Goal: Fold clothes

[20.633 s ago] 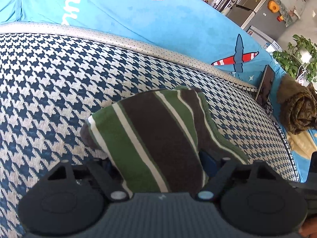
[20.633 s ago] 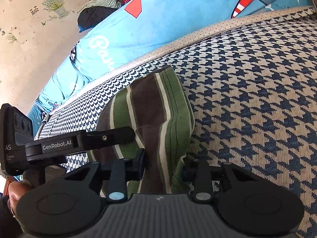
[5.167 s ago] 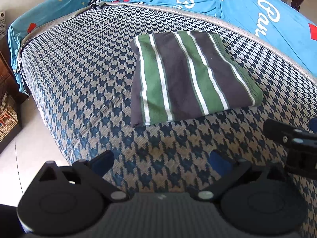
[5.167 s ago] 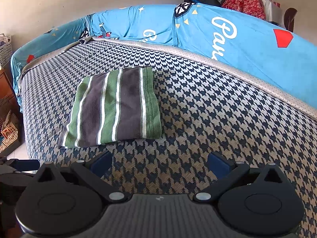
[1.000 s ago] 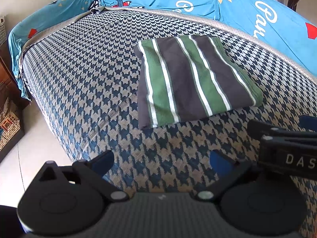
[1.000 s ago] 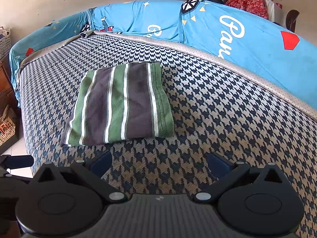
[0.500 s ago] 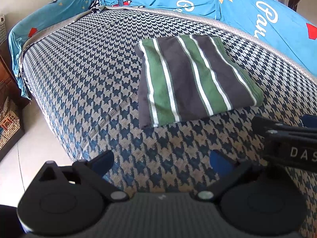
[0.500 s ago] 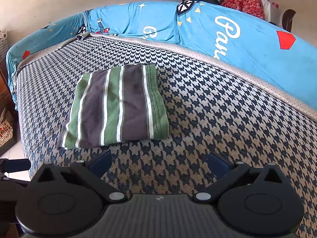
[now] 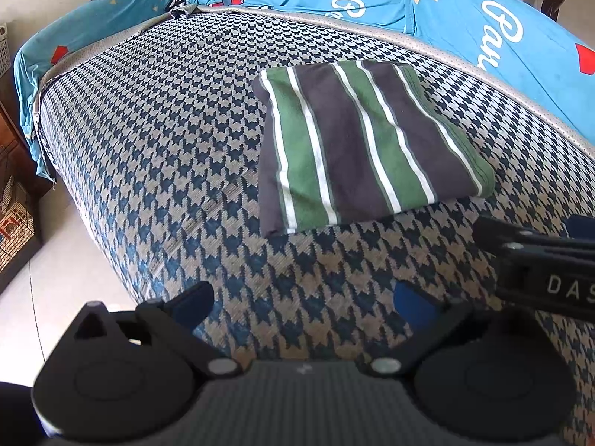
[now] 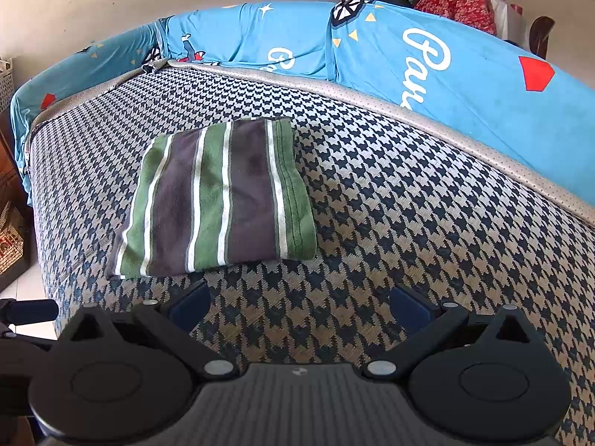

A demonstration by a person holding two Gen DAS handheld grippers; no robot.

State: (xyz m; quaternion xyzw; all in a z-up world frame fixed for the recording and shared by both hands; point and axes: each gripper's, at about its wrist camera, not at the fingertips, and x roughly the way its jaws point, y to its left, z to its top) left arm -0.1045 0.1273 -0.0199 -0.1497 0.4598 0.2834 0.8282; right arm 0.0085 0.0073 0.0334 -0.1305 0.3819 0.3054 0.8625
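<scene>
I had both tools pulled back over the near edge of the sofa seat point(image 10: 427, 223): left hand-held gripper point(image 9: 303, 303) and right hand-held gripper point(image 10: 299, 303) spread wide, holding nothing. The striped garment point(image 10: 219, 200) lay folded flat, apart from both, so it looked finished.

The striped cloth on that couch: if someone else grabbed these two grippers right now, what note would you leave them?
Left gripper: open, empty, held short of the cloth.
Right gripper: open, empty, also short of it.
Striped cloth: lying flat as a neat folded rectangle on the houndstooth seat, touched by neither gripper.
Done: the folding looks finished.
Left: probably nothing for this piece; no other clothes to fold are in view.
</scene>
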